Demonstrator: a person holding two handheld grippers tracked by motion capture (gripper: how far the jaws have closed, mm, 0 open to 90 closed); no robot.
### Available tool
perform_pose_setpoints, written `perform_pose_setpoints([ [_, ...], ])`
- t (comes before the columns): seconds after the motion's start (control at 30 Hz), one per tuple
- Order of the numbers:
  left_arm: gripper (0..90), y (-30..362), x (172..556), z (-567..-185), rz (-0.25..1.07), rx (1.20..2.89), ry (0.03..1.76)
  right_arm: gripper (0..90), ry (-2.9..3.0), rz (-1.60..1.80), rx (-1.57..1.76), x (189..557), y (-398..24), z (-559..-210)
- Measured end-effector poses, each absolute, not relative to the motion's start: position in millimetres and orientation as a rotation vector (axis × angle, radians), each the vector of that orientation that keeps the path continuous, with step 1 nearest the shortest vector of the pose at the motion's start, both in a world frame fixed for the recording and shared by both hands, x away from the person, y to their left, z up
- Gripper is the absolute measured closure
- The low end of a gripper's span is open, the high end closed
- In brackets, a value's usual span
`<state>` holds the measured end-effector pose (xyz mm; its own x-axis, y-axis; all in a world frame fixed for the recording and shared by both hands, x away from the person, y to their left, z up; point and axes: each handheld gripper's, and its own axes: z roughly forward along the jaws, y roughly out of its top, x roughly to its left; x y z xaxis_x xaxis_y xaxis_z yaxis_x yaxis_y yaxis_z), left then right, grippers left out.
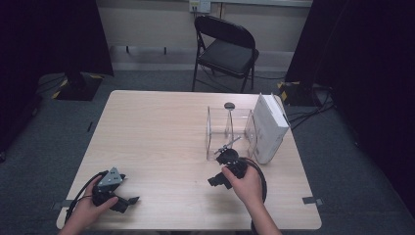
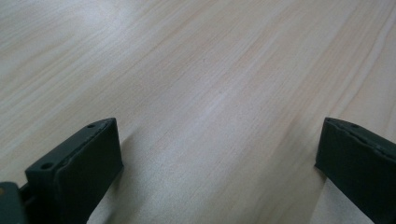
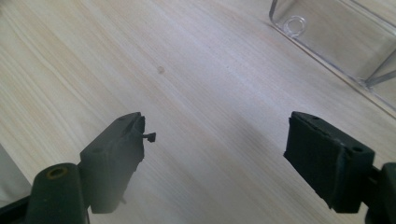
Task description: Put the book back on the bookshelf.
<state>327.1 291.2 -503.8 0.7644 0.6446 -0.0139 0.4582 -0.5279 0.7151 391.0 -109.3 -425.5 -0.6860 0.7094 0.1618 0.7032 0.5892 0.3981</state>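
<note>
Grey carpet and dark curtains surround our pale wooden worktop (image 1: 161,142), with a black folding chair (image 1: 226,48) beyond its far edge.

We note a clear plastic box (image 1: 230,131) standing toward the right side of the worktop, roughly midway between the near and far edges. It is open and see-through, with a thin rod and a small dark knob (image 1: 229,105) showing at its far wall. Touching its right side, a white carton (image 1: 269,128) stands on end close to the right edge.

We hold the right gripper (image 1: 229,161) just beside the box's near wall, at its near side; the right hand (image 1: 249,187) grips it from behind. In the right gripper view the jaws stand wide apart with nothing between them, bare wood below, and a corner of the clear box (image 3: 336,37) at upper right. Whether the gripper touches the box we cannot tell.

We hold the left gripper (image 1: 128,201) well apart from the box, near the near left corner of the worktop, low over the wood, with the left hand (image 1: 93,208) around it and its grey plate on top. In the left gripper view its jaws are spread wide over bare wood grain (image 2: 210,93), holding nothing.
</note>
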Motion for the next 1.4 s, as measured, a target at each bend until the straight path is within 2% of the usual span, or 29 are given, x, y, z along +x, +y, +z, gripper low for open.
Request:
perform_pose_setpoints([
  [1.0,0.0,291.3,327.1,-503.8,0.327,2.223,0.819,18.8,2.866,0.756,1.13,381.2,-70.3,-467.8],
  [1.4,0.0,291.2,327.1,-503.9,0.327,2.222,0.818,13.8,2.815,0.79,1.0,372.7,-60.1,-474.8],
])
